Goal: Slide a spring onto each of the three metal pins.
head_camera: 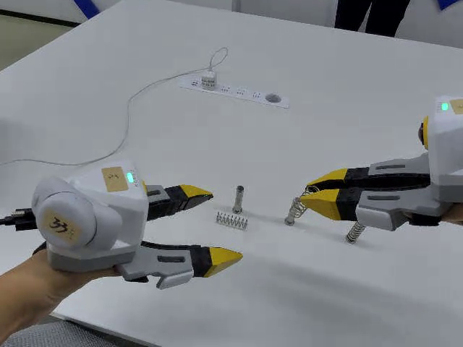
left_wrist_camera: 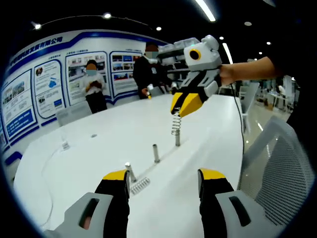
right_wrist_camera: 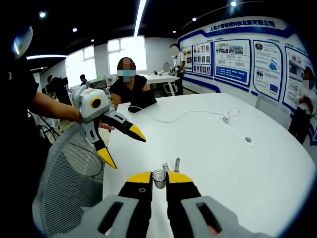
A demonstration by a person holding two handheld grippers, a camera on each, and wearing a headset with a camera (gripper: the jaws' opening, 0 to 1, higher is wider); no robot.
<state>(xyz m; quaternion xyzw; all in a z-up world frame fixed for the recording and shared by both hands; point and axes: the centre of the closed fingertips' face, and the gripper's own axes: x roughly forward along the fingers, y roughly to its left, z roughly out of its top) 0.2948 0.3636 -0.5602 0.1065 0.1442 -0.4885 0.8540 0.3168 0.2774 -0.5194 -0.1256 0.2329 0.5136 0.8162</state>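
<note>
The left gripper (head_camera: 211, 224) hovers at the lower left of the head view, its jaws spread wide with nothing between them. The right gripper (head_camera: 309, 194) reaches in from the right edge. Its jaws are closed on the top end of a held spring (head_camera: 295, 210), which leans down over the middle pin (head_camera: 289, 220) near centre frame. To the left of that stands a bare pin (head_camera: 237, 199), upright. A loose spring (head_camera: 231, 220) lies on its side just below and close beside the bare pin. Further right, under the right gripper's body, a third spring (head_camera: 354, 231) stands slightly tilted; whether a pin runs through it is hard to tell.

All of this rests on a broad white tabletop (head_camera: 325, 87). Toward the upper centre lies a white power strip (head_camera: 239, 92) with a small plug (head_camera: 208, 81) in it. A thin cable (head_camera: 130, 108) loops from the plug and trails off to the left edge.

In the gripper views, blue-trimmed display boards (right_wrist_camera: 233, 54) line a curved wall. Several people (left_wrist_camera: 94, 84) stand beyond the tabletop, and a grey mesh chair (right_wrist_camera: 69, 163) sits beside it at the left. Strip lights (right_wrist_camera: 141, 15) run across the dark ceiling.
</note>
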